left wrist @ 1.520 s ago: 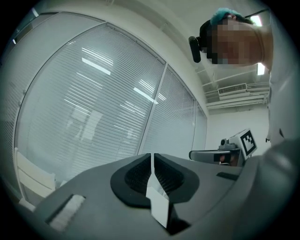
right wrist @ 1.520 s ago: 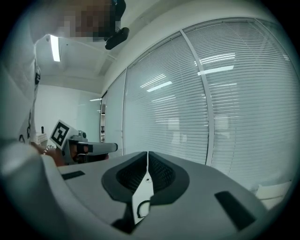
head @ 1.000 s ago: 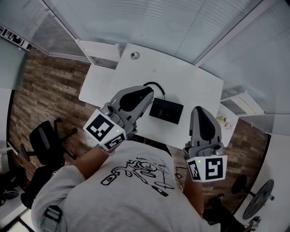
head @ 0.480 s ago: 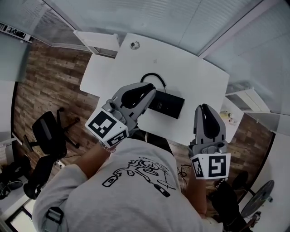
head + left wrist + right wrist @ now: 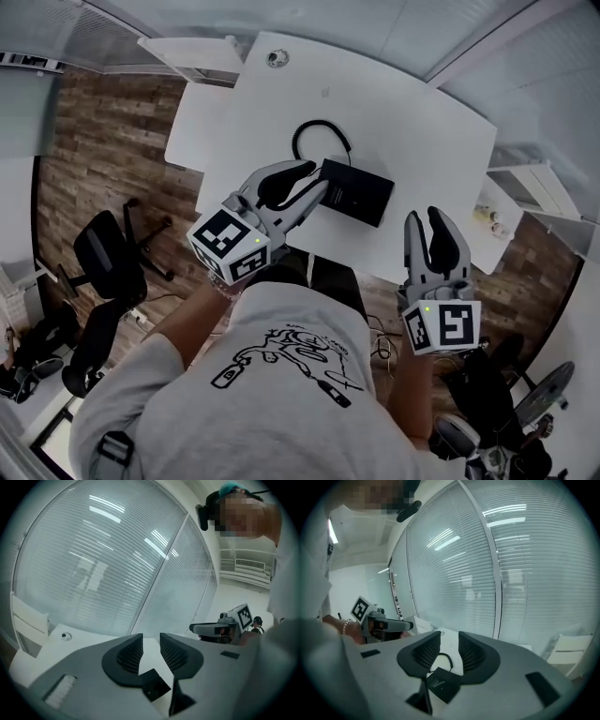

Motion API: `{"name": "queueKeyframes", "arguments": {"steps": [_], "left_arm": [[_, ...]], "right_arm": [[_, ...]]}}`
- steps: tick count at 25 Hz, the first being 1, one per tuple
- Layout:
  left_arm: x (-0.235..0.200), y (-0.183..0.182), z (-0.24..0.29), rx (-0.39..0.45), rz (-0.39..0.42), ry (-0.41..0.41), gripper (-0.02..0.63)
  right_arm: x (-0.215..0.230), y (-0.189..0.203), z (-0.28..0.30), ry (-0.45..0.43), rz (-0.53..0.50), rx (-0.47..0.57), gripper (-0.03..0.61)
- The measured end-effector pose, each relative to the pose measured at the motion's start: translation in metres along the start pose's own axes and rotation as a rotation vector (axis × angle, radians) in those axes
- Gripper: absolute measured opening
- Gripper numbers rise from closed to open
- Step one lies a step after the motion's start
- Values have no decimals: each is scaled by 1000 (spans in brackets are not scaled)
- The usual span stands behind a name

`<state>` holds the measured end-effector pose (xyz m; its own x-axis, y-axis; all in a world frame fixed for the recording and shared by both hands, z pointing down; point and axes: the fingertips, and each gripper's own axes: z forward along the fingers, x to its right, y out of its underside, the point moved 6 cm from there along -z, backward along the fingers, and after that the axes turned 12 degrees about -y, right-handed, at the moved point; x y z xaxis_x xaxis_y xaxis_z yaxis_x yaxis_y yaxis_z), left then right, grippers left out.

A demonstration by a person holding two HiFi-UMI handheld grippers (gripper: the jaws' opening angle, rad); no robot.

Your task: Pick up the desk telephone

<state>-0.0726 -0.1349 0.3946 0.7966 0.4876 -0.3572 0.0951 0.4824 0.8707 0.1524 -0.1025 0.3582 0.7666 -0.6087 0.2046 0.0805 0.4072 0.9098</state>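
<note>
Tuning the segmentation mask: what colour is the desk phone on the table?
The desk telephone is black, on a white table; it shows best in the head view.

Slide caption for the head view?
Left gripper beside the desk telephone on the white table, right gripper farther off; both jaws opening, nothing between them.

Black desk telephone [image 5: 354,190], white table [image 5: 417,112], brown wood-plank floor [image 5: 94,131], black office chair [image 5: 98,272].

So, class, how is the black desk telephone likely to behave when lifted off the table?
The desk telephone looks like a flat, rigid box: probably stiff and unlikely to roll. Its looped cord looks floppy and will likely trail and tug.
</note>
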Motion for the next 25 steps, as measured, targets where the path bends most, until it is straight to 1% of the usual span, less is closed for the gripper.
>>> {"name": "queueKeyframes", "arguments": {"steps": [3,5,12,15,21,25], "left_arm": [[-9,26,14,-61,-38,1,104],[-15,45,23,-101,-42,-5,110],[-39,113,66,-235,-90,-13,156],[-47,141,75,-290,-120,-20,174],[-50,182,91,-363,-160,-21,207],[-59,209,91,-406,-207,-26,222]], "right_arm": [[12,26,7,5,41,-39,97],[19,45,13,2,65,-64,104],[53,112,42,-26,167,-151,143],[59,138,51,-45,210,-184,155],[67,177,58,-56,275,-225,181],[65,202,67,-66,319,-251,201]]}}
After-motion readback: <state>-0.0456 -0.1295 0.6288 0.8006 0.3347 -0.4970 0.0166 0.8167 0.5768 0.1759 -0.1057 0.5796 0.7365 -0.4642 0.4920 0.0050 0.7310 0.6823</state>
